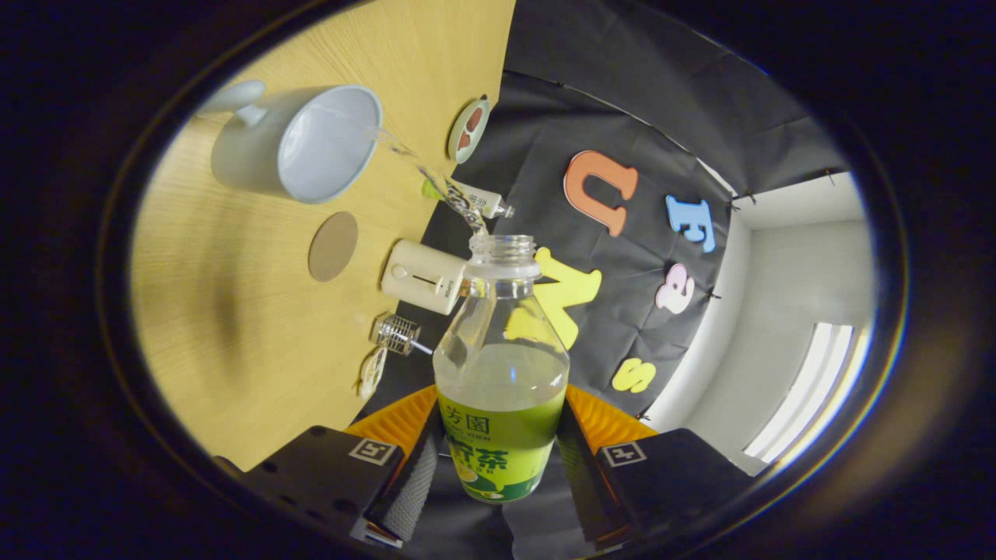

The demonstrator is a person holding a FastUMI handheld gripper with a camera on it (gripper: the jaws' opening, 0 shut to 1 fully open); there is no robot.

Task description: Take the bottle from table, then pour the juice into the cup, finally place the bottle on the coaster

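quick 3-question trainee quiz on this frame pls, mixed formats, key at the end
1. True or false: the bottle sits capless between the fingers of the gripper, which press on it from both sides.
2. Where is the stream of liquid from the bottle's mouth headed? A) onto the round brown coaster B) toward the open white cup C) onto the white boxy device
3. Fill in: the coaster lies on the wooden table between the cup and the ____ device.

Key: 1 true; 2 B; 3 white boxy
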